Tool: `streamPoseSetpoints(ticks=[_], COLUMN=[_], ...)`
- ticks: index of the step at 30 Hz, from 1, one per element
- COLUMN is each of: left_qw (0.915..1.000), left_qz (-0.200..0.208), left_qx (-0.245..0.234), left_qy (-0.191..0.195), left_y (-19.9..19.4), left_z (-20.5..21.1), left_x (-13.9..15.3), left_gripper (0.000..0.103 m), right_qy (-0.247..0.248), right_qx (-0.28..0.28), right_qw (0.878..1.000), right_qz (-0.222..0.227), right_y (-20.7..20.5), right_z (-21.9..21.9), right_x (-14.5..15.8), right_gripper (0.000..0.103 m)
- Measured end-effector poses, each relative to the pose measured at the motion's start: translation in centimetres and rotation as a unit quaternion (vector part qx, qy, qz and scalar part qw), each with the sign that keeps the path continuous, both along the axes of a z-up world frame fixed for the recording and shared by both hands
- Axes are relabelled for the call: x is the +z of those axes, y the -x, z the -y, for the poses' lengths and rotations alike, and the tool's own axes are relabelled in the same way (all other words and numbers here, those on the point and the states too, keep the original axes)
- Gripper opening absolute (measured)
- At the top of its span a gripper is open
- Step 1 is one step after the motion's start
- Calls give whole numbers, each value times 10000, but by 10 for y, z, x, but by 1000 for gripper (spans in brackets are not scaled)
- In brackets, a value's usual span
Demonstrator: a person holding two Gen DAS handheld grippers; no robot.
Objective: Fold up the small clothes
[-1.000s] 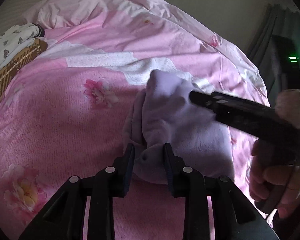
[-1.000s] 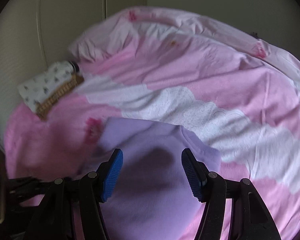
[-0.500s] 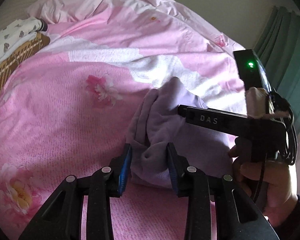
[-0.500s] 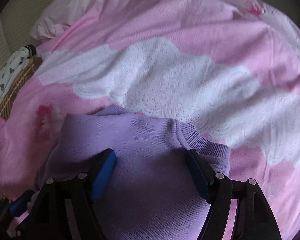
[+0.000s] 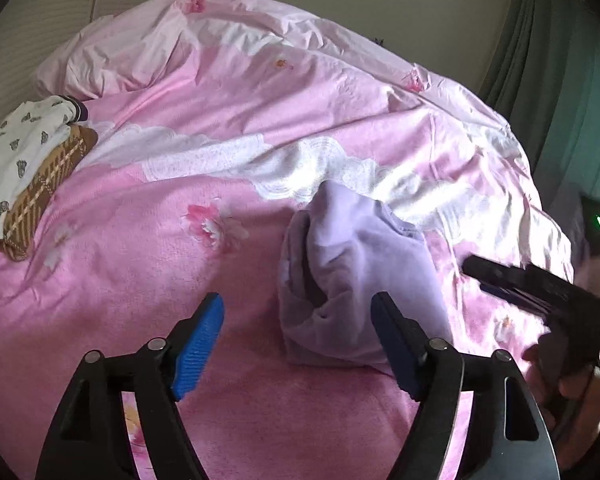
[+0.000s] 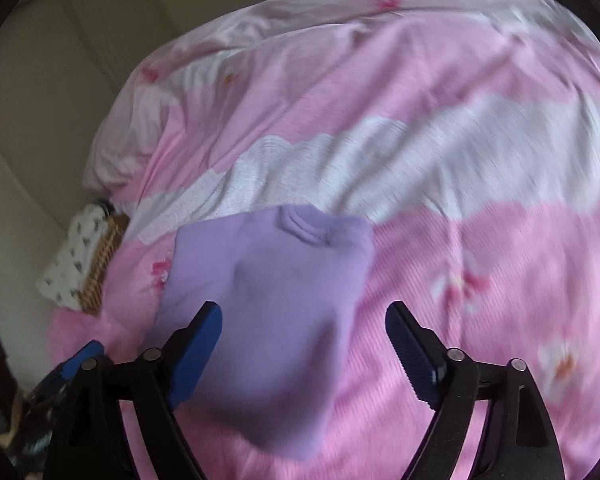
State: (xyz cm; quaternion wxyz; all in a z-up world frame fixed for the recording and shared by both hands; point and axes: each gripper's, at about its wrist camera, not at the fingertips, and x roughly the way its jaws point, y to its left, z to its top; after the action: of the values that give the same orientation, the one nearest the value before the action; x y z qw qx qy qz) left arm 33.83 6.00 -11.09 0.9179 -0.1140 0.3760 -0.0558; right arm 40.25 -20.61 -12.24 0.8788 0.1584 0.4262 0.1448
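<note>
Pretty dim, soft daylight overall, with the brightest patch on the white band of the pink duvet (image 5: 400,184) over by the green curtain (image 5: 556,92), so the light seems to come from that side. The left wrist view is fairly sharp, though the right gripper (image 5: 500,276) is smeared; the right wrist view is motion-blurred, worst toward the right. Both fisheyes bulge everything and go black in the corners.

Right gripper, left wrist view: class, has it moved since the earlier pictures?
Yes. The right gripper has pulled back off the purple garment toward the green curtain; its jaws are opening, with nothing gripped.
</note>
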Motion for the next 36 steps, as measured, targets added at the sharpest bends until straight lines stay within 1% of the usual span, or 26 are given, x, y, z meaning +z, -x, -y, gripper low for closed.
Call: streamPoseSetpoints(ticks=[3, 5, 8, 10, 12, 16, 19, 22, 29, 32, 34, 36], left_qw=[9999, 9994, 9977, 9977, 9978, 9976, 9976, 9969, 9958, 9951, 9945, 9938], left_qz=[-89, -241, -383, -371, -385, -506, -558, -618, -666, -665, -668, -675], left_qx=[-76, -178, -297, -299, -303, -248, -197, -205, -203, -187, -185, -178], left_qy=[80, 187, 469, 480, 451, 405, 368, 440, 600, 704, 781, 860], left_y=[-5, -13, -22, -24, -28, -37, -41, -44, -51, -54, -54, -54], left_z=[0, 3, 7, 10, 13, 15, 12, 12, 12, 10, 8, 7], left_x=[-3, -9, -17, -19, -22, -34, -43, -54, -70, -77, -81, -84], left_gripper=[84, 84, 84, 84, 84, 84, 84, 84, 92, 96, 98, 99], right_qy=[-150, -205, -392, -442, -481, -584, -545, -472, -482, -766, -942, -1015], right_qx=[-185, -204, -206, -203, -186, -147, -145, -117, -63, 12, 26, 37], right_qw=[9997, 9996, 9990, 9987, 9985, 9981, 9984, 9988, 9988, 9969, 9953, 9945], right_qz=[-4, 34, 56, 132, 171, 88, 58, 33, -54, -151, -221, -238], right_y=[13, 16, 17, 17, 14, 2, -6, -13, -29, -37, -42, -46], right_z=[10, 13, 15, 14, 12, 8, 8, 6, 4, 4, 6, 6], right_x=[-8, -13, -16, -16, -16, -22, -27, -34, -49, -58, -62, -66], right_gripper=[86, 87, 87, 87, 87, 87, 87, 87, 87, 87, 89, 93])
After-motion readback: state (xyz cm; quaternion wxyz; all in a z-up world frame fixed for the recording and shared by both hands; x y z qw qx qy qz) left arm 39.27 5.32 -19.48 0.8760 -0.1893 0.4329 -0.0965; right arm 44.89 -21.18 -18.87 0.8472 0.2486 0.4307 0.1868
